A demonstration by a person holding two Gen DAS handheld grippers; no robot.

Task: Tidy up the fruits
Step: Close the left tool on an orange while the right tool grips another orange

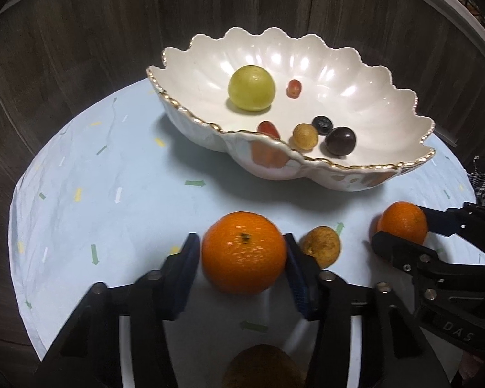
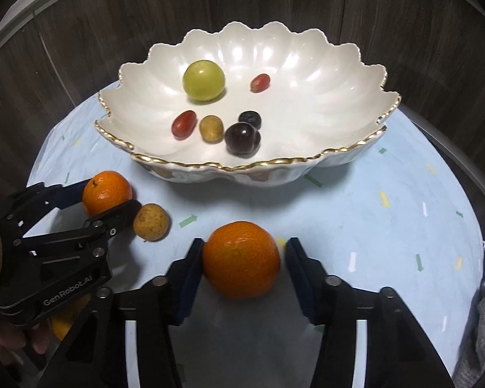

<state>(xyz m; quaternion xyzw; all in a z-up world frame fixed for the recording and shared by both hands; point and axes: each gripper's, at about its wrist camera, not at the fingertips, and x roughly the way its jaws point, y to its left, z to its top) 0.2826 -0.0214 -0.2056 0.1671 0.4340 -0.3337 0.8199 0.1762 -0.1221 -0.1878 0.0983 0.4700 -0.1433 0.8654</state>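
Note:
A white scalloped bowl with a gold rim stands at the back of the round table. It holds a green fruit, two red grapes, a tan fruit, a blueberry and a dark plum. My left gripper is around one orange, its fingers touching both sides. My right gripper is around a second orange; a small gap shows at its right finger. A brownish small fruit lies between them.
The table has a light blue cloth with small arrow marks. A brown fruit lies under the left gripper at the near edge. A yellow fruit shows below the left gripper. Dark wood floor surrounds the table.

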